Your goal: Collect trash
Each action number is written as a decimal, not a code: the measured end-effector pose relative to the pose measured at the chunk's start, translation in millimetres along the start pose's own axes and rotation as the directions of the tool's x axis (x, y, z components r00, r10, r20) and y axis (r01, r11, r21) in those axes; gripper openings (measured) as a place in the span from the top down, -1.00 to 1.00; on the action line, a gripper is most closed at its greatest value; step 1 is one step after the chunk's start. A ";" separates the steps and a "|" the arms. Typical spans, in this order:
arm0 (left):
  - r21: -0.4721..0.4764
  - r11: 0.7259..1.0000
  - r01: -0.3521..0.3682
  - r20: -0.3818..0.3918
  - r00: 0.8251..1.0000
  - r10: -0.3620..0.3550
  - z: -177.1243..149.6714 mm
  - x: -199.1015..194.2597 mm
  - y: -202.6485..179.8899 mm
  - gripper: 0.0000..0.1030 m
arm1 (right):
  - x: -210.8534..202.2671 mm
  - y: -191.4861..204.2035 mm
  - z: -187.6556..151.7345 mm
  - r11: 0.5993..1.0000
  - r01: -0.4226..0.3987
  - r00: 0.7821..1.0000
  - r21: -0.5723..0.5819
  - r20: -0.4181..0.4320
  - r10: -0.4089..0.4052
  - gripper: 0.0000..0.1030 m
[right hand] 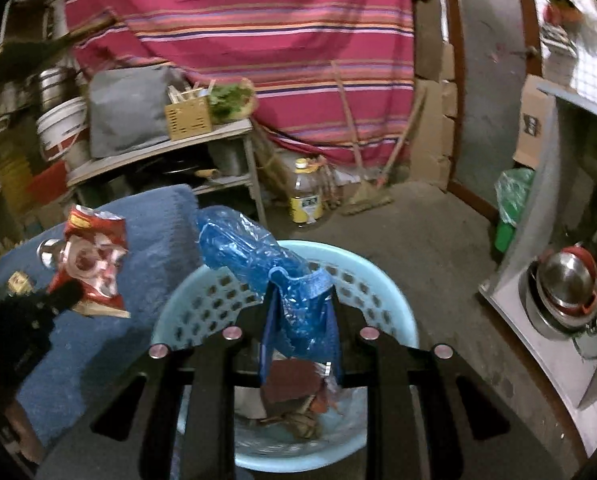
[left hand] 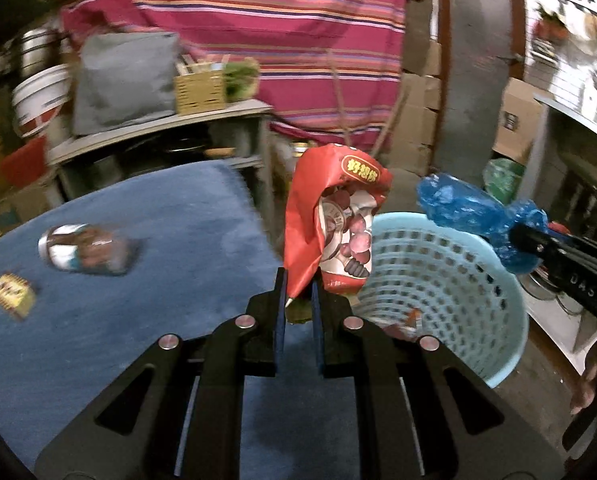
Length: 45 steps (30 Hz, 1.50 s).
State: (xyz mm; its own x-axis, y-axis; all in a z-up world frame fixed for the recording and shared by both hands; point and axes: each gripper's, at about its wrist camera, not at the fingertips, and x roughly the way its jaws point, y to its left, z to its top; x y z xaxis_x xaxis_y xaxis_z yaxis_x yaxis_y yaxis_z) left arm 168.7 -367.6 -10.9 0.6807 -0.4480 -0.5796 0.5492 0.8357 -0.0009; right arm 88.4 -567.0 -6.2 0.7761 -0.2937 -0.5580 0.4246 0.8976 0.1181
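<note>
My left gripper is shut on the lower corner of a red snack wrapper, which stands up above the fingers at the right edge of the blue table. My right gripper is shut on a crumpled blue plastic bag and hovers over the light blue perforated basket. The basket holds several pieces of trash. In the left wrist view the right gripper with the blue bag hangs above the basket's far rim. In the right wrist view the left gripper holds the red wrapper left of the basket.
A blue cloth covers the table; on it lie a small can and a small yellow packet. Behind stand a shelf with a grey bag, a striped red cloth, brooms and a bottle. Metal bowls sit at right.
</note>
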 end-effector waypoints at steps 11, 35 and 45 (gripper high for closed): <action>0.024 0.998 0.060 -0.041 0.997 -0.059 7.3 34.0 -36.8 0.12 | 7.9 -33.8 -3.8 0.997 0.005 1.000 0.076 -0.026 -0.003 0.56; -0.092 0.978 -0.186 0.157 0.967 0.199 -26.4 -99.5 74.5 -0.90 | 44.1 25.7 -17.0 0.999 -0.034 0.993 0.010 -0.113 0.035 -0.62; -0.152 0.951 -0.267 0.162 0.943 0.291 -68.1 -167.5 122.3 -0.90 | -34.6 75.5 -23.9 0.996 -0.046 0.998 -0.075 0.037 0.048 -0.79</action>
State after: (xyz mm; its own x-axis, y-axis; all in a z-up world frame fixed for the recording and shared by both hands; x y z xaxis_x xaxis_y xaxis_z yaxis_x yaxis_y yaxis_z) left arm 88.9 -168.7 30.6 0.8802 -0.2307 -0.4147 0.2666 0.9633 0.0300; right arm 82.5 -481.2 2.4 0.8126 -0.2619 -0.5206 0.3528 0.9321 0.0817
